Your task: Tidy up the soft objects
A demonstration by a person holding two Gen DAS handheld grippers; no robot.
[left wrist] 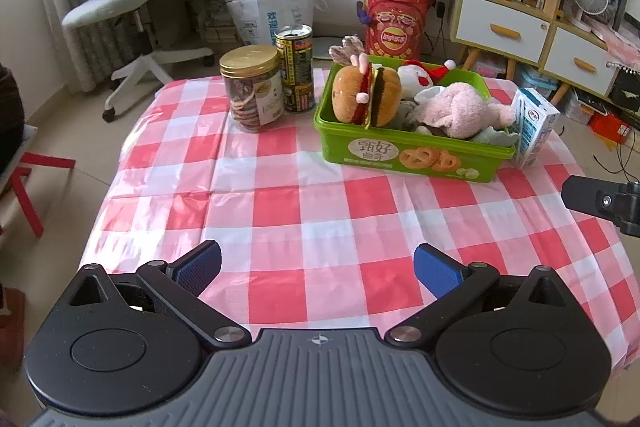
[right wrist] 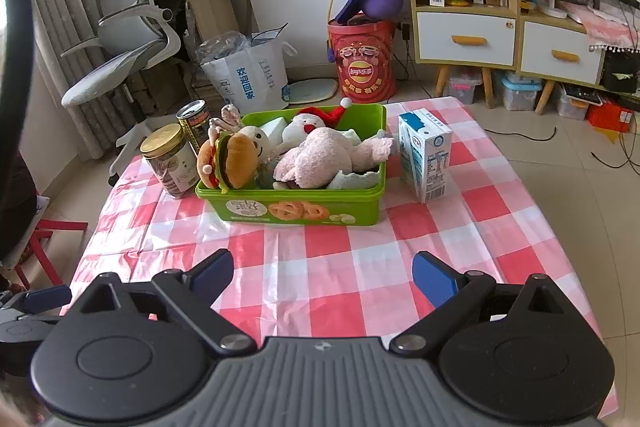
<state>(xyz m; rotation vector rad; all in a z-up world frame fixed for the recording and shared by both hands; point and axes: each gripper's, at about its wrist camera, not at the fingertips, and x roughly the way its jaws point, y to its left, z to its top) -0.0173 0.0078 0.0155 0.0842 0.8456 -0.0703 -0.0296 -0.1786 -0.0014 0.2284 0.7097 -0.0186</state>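
Observation:
A green cookie box (left wrist: 408, 153) (right wrist: 296, 213) stands on the checked tablecloth and holds several plush toys. Among them are a burger plush (left wrist: 366, 95) (right wrist: 234, 163), a pink plush (left wrist: 460, 109) (right wrist: 324, 159) and a white Santa-hat plush (left wrist: 418, 75) (right wrist: 310, 125). My left gripper (left wrist: 318, 267) is open over the near part of the table, nothing between its blue pads. Over the cloth short of the box, my right gripper (right wrist: 323, 273) also stands open and holds nothing. Its tip (left wrist: 600, 203) shows at the right edge of the left wrist view.
A gold-lidded cookie jar (left wrist: 252, 89) (right wrist: 170, 159) and a drink can (left wrist: 296, 69) (right wrist: 195, 125) stand left of the box. A milk carton (left wrist: 534, 127) (right wrist: 426, 155) stands to its right. An office chair, a red snack bucket and a shelf unit lie beyond the table.

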